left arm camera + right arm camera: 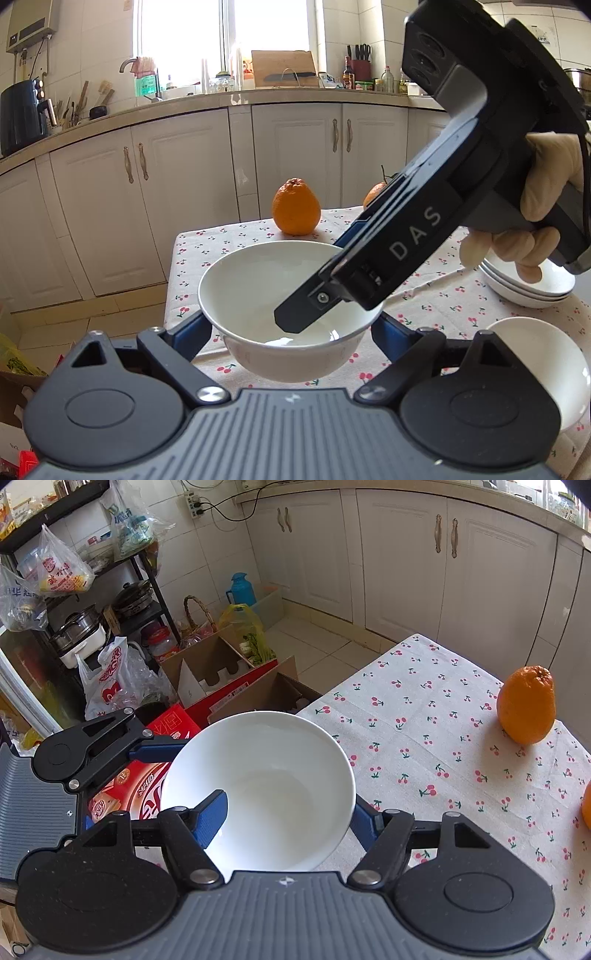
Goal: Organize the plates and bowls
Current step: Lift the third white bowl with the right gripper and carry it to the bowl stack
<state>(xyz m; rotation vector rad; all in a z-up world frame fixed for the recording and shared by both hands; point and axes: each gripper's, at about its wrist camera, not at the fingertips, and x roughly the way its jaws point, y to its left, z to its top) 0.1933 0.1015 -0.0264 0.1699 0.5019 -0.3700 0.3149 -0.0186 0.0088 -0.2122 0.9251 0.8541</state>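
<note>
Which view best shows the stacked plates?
The left wrist view: the stack of white plates sits at the table's right edge, partly behind the gloved hand. The right wrist view shows none of it.

**A home kitchen**

White cabinets [155,206] run under a stone counter [258,98] with a knife block [360,61], bottles and a window [225,33]. A shelf [92,590] holds pots; a cherry-print tablecloth [424,738] covers the table.
</note>
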